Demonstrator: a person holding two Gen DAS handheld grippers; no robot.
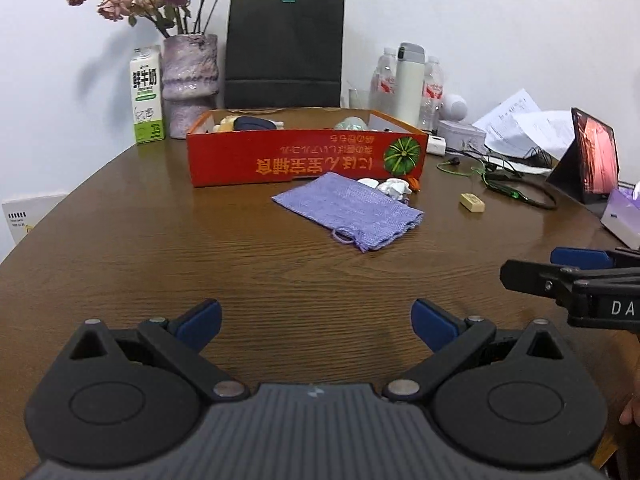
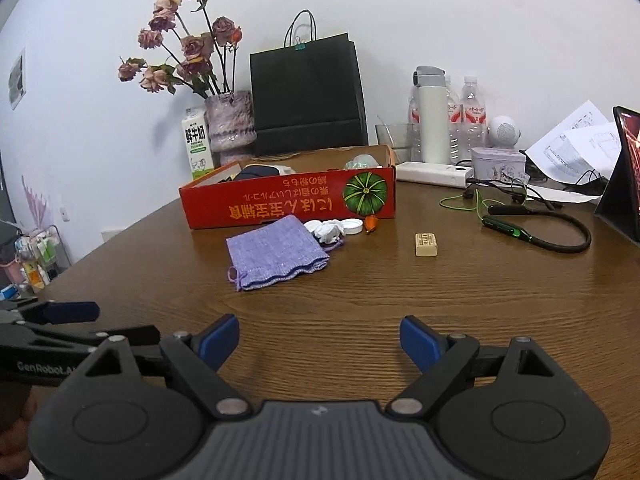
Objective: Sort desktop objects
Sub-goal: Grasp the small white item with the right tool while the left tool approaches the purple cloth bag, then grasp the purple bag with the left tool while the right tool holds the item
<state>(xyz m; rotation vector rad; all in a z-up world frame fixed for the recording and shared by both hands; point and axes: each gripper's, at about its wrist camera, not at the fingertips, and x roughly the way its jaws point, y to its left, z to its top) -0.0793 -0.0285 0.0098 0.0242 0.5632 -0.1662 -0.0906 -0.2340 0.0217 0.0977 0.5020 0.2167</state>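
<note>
Brown wood-grain table, white wall

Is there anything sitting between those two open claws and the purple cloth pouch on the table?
Nothing visible. Only bare wooden table lies between the right gripper, the left gripper and the purple pouch. Both grippers are open and empty.

This looks like a lived-in room at home or a small office, where a round wooden table against a white wall serves as a desk. A vase of dried roses, a milk carton, water bottles and a black paper bag line the back (all everyday clutter). Loose papers, a propped tablet and a power bank with cables suggest desk work.
</note>
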